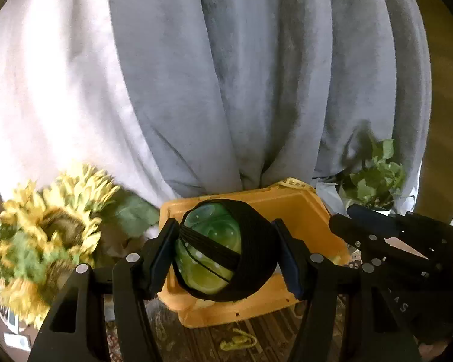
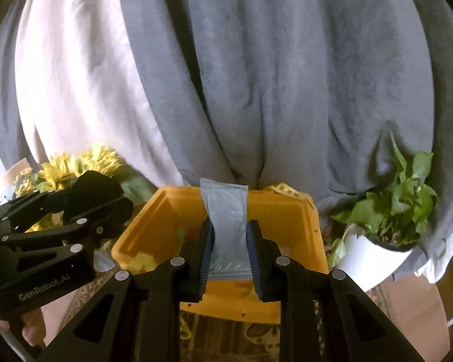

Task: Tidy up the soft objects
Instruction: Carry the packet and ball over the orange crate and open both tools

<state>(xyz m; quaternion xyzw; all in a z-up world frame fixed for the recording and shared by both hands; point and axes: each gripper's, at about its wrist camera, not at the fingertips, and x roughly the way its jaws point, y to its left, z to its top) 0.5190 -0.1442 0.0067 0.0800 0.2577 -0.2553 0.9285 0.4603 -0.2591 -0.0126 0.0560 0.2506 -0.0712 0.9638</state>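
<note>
- Left claw (image 1: 226,253) is clamped on a green squishy ball (image 1: 208,250) wrapped in a black elastic band (image 1: 253,250), pads pressing both sides, holding it over the yellow bin (image 1: 311,211).
- Right claw (image 2: 229,250) pinches a pale blue sachet (image 2: 226,220) between its blue pads; the packet stands upright, its top edge rising above the yellow bin's (image 2: 166,211) far rim.
- Down below, a patterned rug (image 2: 226,338) carries the bin; whether that is floor or bench, I cannot tell.
- Inside the bin, some yellowish bits show on the left, too blurred to name.
- Left claw body (image 2: 60,226) shows in the right view, just beside the bin's left wall.
- Further back on the left, sunflowers (image 1: 51,226), blurred.
- Back right, a leafy potted plant (image 2: 401,199) in a white pot.
- Behind everything hangs a grey curtain (image 1: 241,75) in heavy folds, touching the bin's far edge.
</note>
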